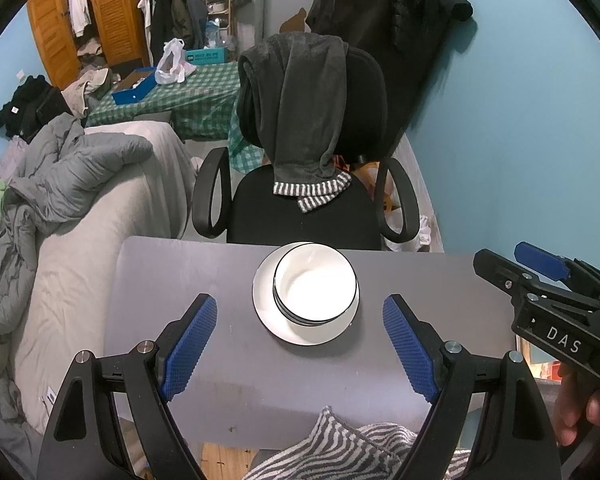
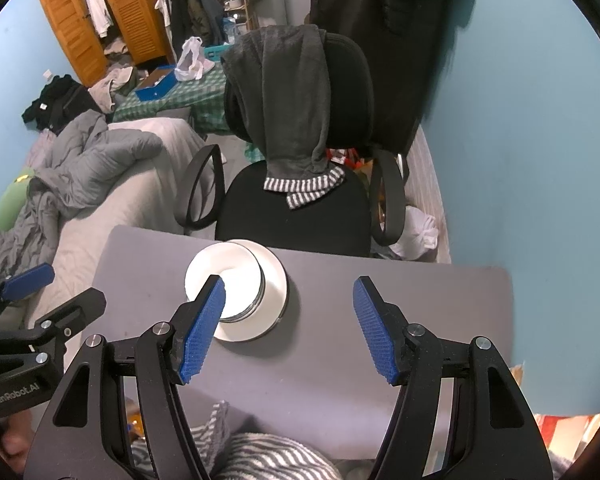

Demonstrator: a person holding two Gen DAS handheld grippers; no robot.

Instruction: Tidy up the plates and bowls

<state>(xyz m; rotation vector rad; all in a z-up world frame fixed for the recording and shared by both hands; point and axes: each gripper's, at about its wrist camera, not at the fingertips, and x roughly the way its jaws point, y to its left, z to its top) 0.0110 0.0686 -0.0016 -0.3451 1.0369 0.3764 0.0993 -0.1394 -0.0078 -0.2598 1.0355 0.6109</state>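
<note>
A stack of white bowls with black rims sits on a white plate near the far edge of the grey table. My left gripper hovers open above the table, the stack lying beyond and between its blue pads. My right gripper is open too, with nothing between its fingers; its left pad overlaps the bowls in the picture. Each gripper shows at the edge of the other's view.
A black office chair draped with a dark grey garment stands just past the table. A bed with a grey duvet lies to the left. A striped cloth lies at the table's near edge.
</note>
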